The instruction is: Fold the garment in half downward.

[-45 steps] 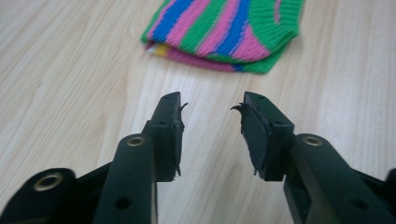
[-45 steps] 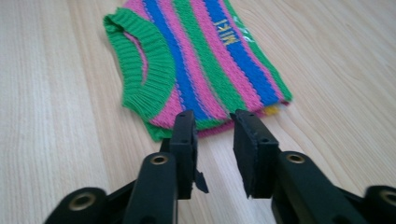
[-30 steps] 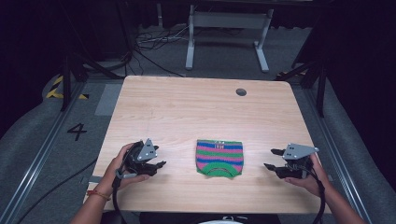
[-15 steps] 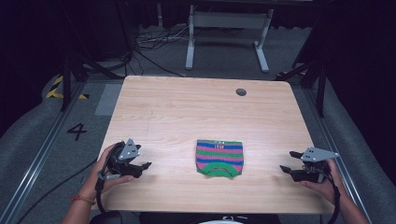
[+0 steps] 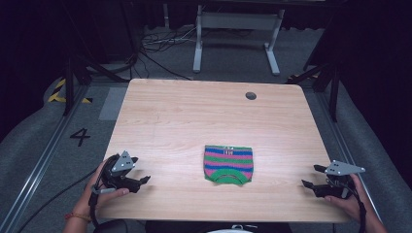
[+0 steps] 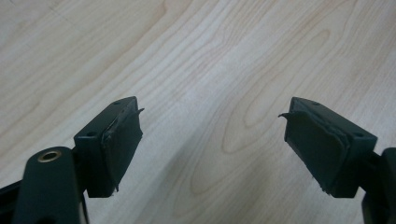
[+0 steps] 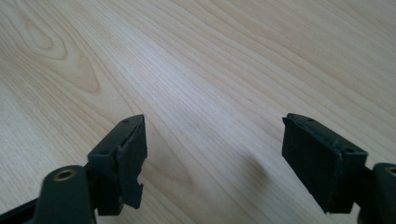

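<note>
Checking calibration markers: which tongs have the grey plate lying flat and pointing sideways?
The right tongs: their grey plate lies flat, pointing toward the table's right edge. On the left tongs it tilts up.

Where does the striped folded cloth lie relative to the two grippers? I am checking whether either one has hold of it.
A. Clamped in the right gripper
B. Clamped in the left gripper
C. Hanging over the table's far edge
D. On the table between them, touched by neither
D: the striped folded cloth lies flat on the table, with the left gripper and the right gripper apart from it on either side, jaws open and empty.

Bare tabletop (image 5: 194, 121) – folded cloth (image 5: 228, 164) mid-front
</note>
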A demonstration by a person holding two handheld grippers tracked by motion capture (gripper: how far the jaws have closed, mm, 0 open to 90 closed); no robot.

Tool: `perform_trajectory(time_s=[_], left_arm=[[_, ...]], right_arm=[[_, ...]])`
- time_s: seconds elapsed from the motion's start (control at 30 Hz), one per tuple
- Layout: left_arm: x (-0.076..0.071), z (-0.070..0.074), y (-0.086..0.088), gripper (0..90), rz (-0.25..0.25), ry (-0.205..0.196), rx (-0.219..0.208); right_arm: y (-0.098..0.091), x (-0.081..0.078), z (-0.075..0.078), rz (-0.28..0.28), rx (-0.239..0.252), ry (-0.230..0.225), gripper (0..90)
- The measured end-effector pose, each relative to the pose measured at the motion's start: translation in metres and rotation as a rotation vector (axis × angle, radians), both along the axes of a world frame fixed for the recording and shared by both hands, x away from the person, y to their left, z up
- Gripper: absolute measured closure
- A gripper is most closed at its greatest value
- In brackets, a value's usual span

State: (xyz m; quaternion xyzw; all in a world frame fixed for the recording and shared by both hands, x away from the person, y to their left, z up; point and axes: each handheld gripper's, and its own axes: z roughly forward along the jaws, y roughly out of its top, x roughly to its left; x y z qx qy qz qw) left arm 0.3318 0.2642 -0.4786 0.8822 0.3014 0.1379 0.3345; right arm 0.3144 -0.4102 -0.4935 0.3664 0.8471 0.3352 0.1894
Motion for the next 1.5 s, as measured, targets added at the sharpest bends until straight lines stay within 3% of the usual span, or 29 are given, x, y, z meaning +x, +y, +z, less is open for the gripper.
perform_trajectory(time_s=[0.17, 0.37, 1.0, 1.5], left_arm=[[-0.004, -0.012, 0.007, 18.0, 0.023, 0.044, -0.018], [-0.008, -0.02, 0.011, 17.1, 0.035, 0.068, -0.045], [-0.013, -0.021, 0.008, 15.3, 0.091, 0.052, -0.042], [-0.012, -0.022, 0.007, 14.6, 0.098, 0.056, -0.041]], right_arm=[[-0.008, -0.004, -0.007, -0.024, 0.047, 0.015, 20.4], [-0.011, -0.008, -0.012, -0.047, 0.094, 0.043, 19.2], [-0.011, -0.01, -0.012, -0.075, 0.091, 0.05, 17.2], [-0.011, -0.009, -0.012, -0.083, 0.089, 0.052, 15.8]])
